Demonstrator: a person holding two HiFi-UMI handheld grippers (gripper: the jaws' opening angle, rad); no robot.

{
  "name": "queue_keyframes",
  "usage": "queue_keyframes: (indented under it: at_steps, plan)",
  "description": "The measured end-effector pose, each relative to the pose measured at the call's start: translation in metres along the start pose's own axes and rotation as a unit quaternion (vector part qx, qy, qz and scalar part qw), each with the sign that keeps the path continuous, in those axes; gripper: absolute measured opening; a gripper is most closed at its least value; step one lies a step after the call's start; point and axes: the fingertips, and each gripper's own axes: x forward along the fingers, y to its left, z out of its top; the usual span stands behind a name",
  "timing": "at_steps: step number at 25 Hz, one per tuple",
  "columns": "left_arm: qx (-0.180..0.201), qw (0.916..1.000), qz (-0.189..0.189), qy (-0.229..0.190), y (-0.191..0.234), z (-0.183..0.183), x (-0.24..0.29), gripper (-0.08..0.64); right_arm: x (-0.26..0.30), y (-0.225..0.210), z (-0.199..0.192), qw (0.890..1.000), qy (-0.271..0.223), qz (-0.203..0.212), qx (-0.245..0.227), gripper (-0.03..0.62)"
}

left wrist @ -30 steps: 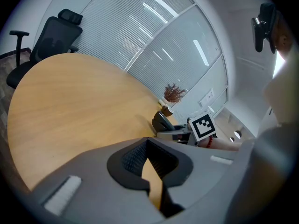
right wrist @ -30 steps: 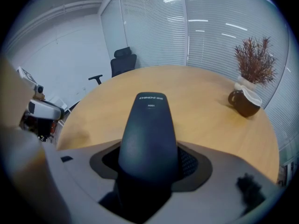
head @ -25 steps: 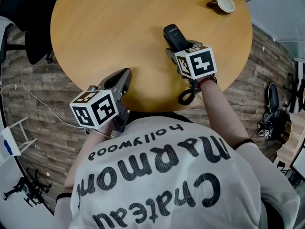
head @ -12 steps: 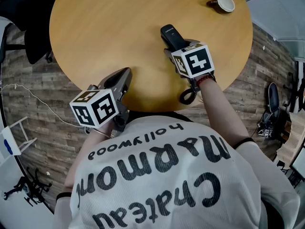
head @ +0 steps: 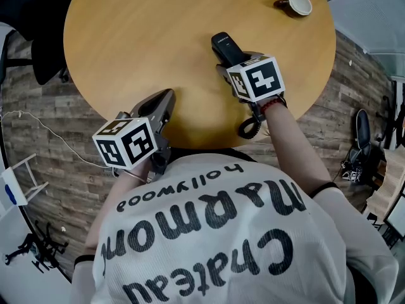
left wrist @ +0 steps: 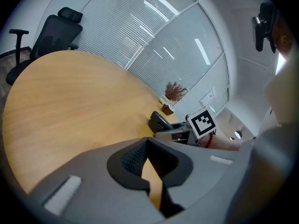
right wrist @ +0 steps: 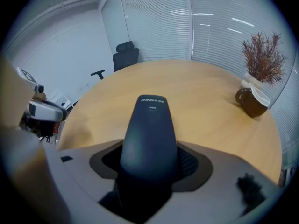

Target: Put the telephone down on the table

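A black telephone handset (head: 223, 45) pokes forward out of my right gripper (head: 231, 65), which is shut on it over the right half of the round wooden table (head: 145, 37). In the right gripper view the telephone (right wrist: 149, 129) fills the space between the jaws of the gripper (right wrist: 149, 164), tip pointing across the table. Its coiled cord (head: 248, 128) hangs by the wrist at the table's near edge. My left gripper (head: 166, 101) rests at the near edge, shut and holding nothing; in its own view the left gripper (left wrist: 150, 160) shows only a thin slit between the pads.
A brown and white cup (head: 297, 3) stands at the table's far right, beside a dried plant (right wrist: 264, 55). A black office chair (left wrist: 56, 36) stands beyond the far left rim. The floor around is wood-patterned, with a cable (head: 44, 128) at the left.
My right gripper has carried the telephone slightly left and farther over the table. The left gripper has stayed still.
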Motion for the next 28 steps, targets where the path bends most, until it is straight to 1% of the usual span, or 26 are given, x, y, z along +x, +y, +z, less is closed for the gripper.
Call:
queue_keyframes:
  at_steps: [7,22,28]
  plan:
    - [-0.001,1.0000,0.002,-0.002,-0.003,-0.001,0.003,0.003,0.000,-0.001,-0.001,1.000,0.006,0.012,0.010,0.296]
    - [-0.012,0.9996,0.018,-0.016,-0.010,-0.006,0.007,0.003,0.004,-0.001,-0.003,1.000,0.018,0.005,-0.024,0.296]
    - [-0.019,0.9986,0.036,-0.033,-0.011,-0.008,0.003,0.003,0.004,0.002,-0.005,0.999,0.020,0.000,-0.044,0.296]
